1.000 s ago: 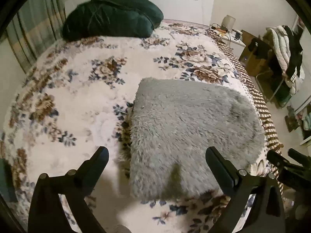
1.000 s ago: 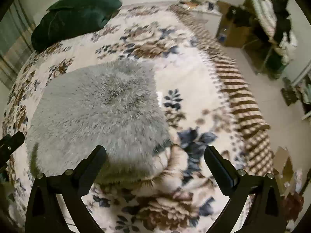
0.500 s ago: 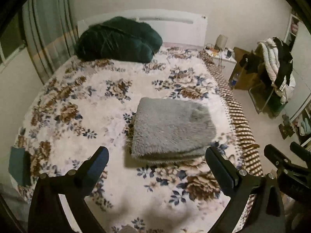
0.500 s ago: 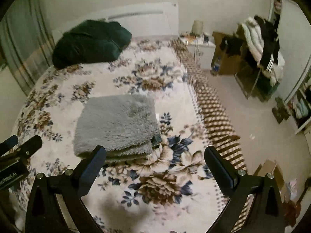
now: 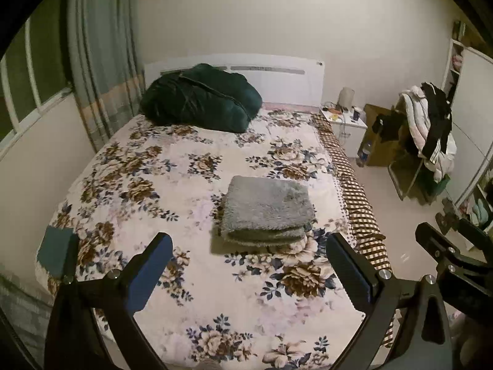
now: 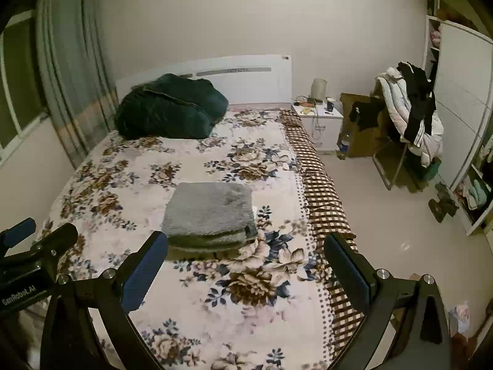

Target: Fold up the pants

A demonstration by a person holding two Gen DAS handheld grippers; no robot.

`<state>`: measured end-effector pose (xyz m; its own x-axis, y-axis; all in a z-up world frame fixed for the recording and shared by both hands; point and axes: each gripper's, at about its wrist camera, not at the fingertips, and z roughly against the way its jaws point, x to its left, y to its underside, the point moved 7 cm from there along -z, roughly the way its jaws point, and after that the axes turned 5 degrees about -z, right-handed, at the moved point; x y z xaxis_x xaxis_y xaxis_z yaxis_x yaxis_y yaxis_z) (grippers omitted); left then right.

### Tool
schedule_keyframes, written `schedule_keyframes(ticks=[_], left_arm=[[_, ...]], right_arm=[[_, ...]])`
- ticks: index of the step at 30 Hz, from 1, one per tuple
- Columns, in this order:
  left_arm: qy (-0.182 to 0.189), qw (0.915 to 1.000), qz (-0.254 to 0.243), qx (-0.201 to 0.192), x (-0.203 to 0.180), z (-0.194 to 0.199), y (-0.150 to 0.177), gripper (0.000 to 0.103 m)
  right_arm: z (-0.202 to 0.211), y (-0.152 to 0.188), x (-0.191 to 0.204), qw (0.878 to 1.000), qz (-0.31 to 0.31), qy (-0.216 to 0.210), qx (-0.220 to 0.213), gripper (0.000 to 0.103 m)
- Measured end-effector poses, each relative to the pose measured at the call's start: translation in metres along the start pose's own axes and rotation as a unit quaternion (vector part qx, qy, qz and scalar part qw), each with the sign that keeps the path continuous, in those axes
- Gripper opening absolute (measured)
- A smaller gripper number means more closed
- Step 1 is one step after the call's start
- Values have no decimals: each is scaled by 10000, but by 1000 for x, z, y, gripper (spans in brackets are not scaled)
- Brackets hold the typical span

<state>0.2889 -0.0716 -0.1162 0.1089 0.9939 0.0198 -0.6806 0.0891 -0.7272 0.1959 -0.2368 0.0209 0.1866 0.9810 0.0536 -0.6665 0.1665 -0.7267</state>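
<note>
The grey fluffy pants [image 5: 267,209] lie folded in a neat rectangular stack on the floral bedspread [image 5: 172,191], near the bed's right side; they also show in the right wrist view [image 6: 211,212]. My left gripper [image 5: 249,265] is open and empty, held well back from the stack above the bed's foot. My right gripper [image 6: 246,262] is open and empty too, also held back. Each gripper shows at the edge of the other's view: the right one [image 5: 446,256], the left one [image 6: 34,246].
A dark green bundle of bedding [image 5: 200,98] lies by the white headboard. A nightstand [image 5: 346,123] with a lamp stands right of the bed. A chair heaped with clothes [image 5: 428,129] and shelves stand on the right. A curtain [image 5: 98,71] and window are left.
Both grippers have pulled far back and up from the folded pants, so the whole bed and room came into view. The pants have stayed in place.
</note>
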Motion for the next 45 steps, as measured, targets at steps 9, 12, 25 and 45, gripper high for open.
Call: schedule_keyframes(ticks=[9,12,25,45], left_arm=[[-81,9997,183,-118,10,41,11,102],[-91,9998,141,-137,15,45,11,103],[-207,9996,-27,-191,29,58,16,103],[-232,9995,-101,-178,29,67,18,103]], right_arm=[[64,8,5,9999,91,-83,-81,103],[74,5,11,9998,106,-45,-155,103],[87,-8,37,9996,188,18,-231,103],[100,3,33,9998,84,-32,-175,103]])
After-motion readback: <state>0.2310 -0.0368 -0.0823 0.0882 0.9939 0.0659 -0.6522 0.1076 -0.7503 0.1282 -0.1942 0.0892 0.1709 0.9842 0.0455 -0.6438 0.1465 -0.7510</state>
